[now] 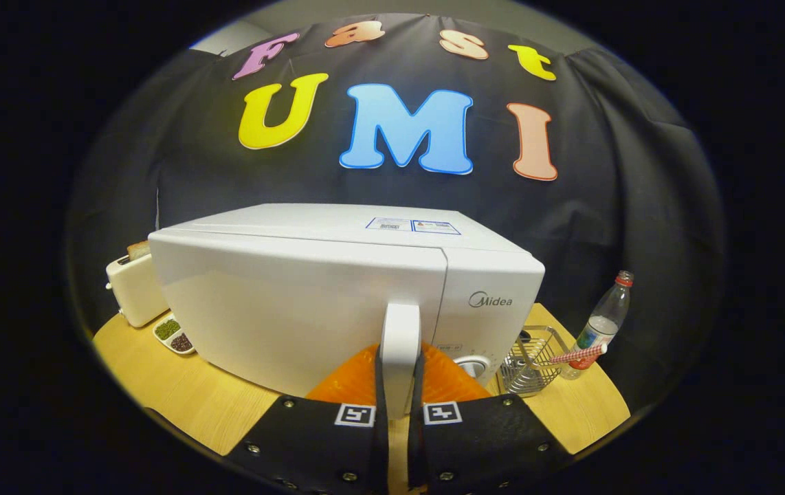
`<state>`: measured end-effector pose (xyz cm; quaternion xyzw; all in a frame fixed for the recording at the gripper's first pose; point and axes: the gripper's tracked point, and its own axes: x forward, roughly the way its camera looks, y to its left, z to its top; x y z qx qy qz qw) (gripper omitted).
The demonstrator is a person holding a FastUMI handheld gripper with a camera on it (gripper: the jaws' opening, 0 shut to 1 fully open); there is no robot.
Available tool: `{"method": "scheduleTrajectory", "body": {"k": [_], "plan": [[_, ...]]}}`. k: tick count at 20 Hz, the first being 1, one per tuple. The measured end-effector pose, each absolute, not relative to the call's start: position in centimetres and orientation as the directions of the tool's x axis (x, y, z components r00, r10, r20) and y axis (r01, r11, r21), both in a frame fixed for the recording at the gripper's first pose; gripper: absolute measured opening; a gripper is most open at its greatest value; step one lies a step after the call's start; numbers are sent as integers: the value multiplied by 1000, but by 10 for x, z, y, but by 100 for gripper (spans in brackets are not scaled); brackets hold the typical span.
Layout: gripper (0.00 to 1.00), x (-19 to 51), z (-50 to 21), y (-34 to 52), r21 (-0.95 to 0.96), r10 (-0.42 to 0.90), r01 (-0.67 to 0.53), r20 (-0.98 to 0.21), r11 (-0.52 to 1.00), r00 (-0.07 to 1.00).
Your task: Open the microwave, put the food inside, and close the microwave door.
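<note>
- You are holding the tool (400,405) closed on the microwave door handle (400,350); both fingers are pressing on the upright bar from either side, so the bar is sitting between them.
- You are gripping low on the handle, which is running vertically at the seam between the door (296,309) and the control panel (492,309). That end is the free side of the door, so a pull here should be giving the most leverage against the hinge at the far end.
- The microwave (344,289) is standing on the counter (179,392), turned at an angle to you. The door is looking shut or only barely started; from this viewpoint you cannot tell which.
- Judging the stage: you are working on the opening step. The food loading and the closing are not yet done.
- The food for loading is not identifiable with certainty. A toaster (133,289) with a slice of bread (138,249) in its slot is standing just beside the far end of the microwave, and a small divided dish (174,335) of green and dark contents is lying in front of it.
- On the panel side, a wire basket (533,361) and a plastic bottle (605,320) are standing near the microwave, with a red patterned stick (578,355) lying across the basket rim. They are sitting clear of the door's swing, which is opening toward the other side.
- Keep the pull following the door's arc; a straight tug may be dragging the whole microwave across the counter.
</note>
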<state>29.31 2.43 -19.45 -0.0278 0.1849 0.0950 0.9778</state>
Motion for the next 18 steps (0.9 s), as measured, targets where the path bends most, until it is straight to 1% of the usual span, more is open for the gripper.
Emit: {"method": "scheduleTrajectory", "body": {"k": [3,7,11,12,14,16,18], "plan": [[11,290,-194,23,-7,167,-186,-400,983,901],[11,263,-192,27,-50,159,-193,-384,980,910],[11,239,-193,29,-16,146,-167,-411,986,900],[13,232,-192,31,-8,148,-167,-422,986,895],[20,215,-189,36,-3,160,-179,-433,984,887],[23,198,-188,40,-11,169,-193,-438,981,883],[23,182,-188,46,-26,168,-200,-440,979,882]]}}
